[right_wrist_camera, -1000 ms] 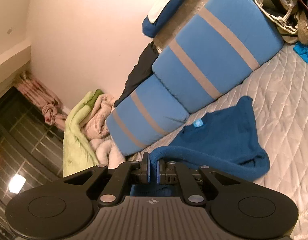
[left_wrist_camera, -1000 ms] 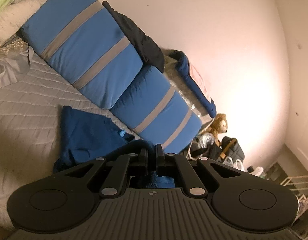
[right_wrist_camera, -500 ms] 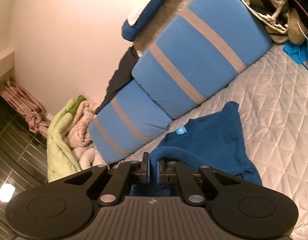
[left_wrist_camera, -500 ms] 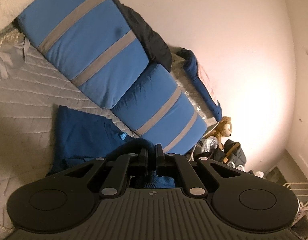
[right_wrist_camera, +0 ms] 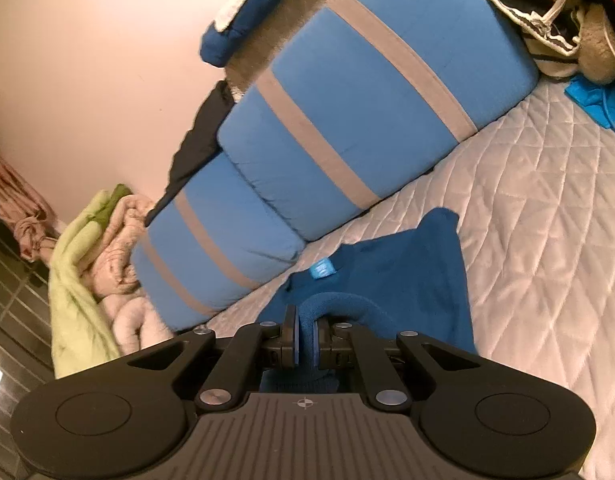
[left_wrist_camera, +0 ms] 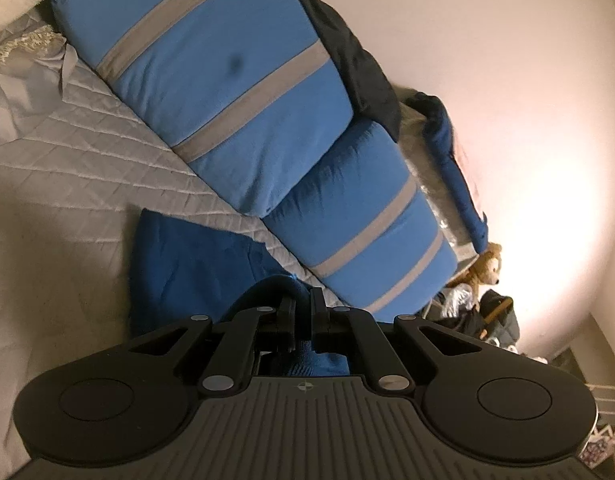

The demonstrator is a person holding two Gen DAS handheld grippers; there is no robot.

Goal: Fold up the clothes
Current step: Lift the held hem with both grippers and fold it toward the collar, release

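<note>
Left gripper [left_wrist_camera: 303, 312] clamped on blue garment [left_wrist_camera: 187, 264]; right gripper [right_wrist_camera: 306, 340] likewise pinching its thick hem. Rest of garment draped on quilted bed [right_wrist_camera: 547, 216], beside striped pillows [right_wrist_camera: 347, 120].

Garment partly hidden behind both tools

The blue garment [left_wrist_camera: 195, 264] runs under the left gripper [left_wrist_camera: 303, 312] body, its near edge unseen; likewise below the right gripper [right_wrist_camera: 306, 338]. The garment's light blue tag [right_wrist_camera: 322, 269] is too small to read. The bags [right_wrist_camera: 547, 36] are cut by the picture's edge.
</note>
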